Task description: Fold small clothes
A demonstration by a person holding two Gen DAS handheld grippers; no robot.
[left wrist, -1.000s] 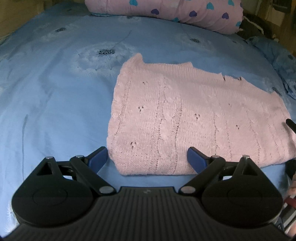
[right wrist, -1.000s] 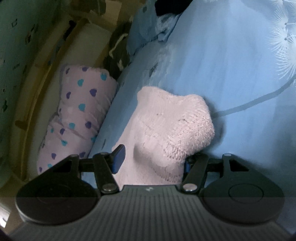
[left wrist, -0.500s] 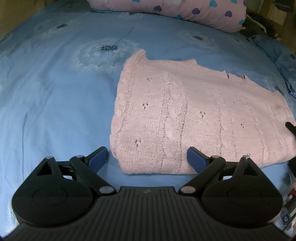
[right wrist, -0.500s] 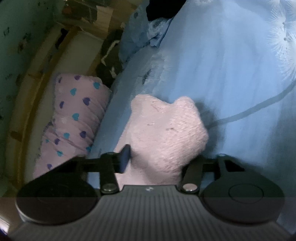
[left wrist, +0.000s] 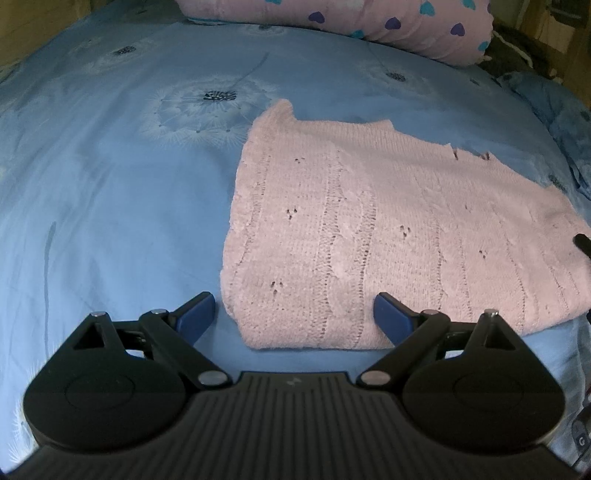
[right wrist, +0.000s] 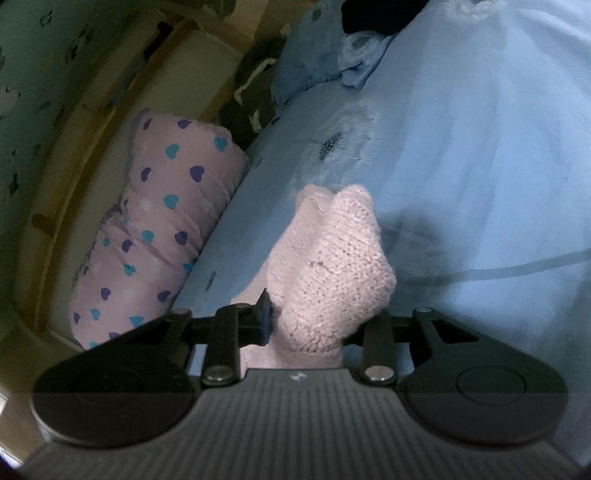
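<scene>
1. lying flat on the blue bedsheet [left wrist: 110, 206], the pink knit sweater [left wrist: 369, 236] has its near folded edge between the spread jaws of the left gripper [left wrist: 293, 314], whose pads touch nothing.
2. right gripper [right wrist: 317, 325]: jaws closing, pinching a bunched sweater corner lifted off the sheet.
3. open sheet lies left of the sweater; a heart-print pillow [left wrist: 369, 22] borders the far edge, and a crumpled blue blanket [right wrist: 325, 62] lies beyond.
4. wooden bed frame [right wrist: 74, 155] behind the pillow.

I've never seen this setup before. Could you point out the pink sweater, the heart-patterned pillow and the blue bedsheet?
pink sweater [left wrist: 369, 236], left wrist view, middle of knit panel.
heart-patterned pillow [right wrist: 162, 229], right wrist view, middle of its side.
blue bedsheet [left wrist: 110, 206], left wrist view, bare area left of sweater.
</scene>
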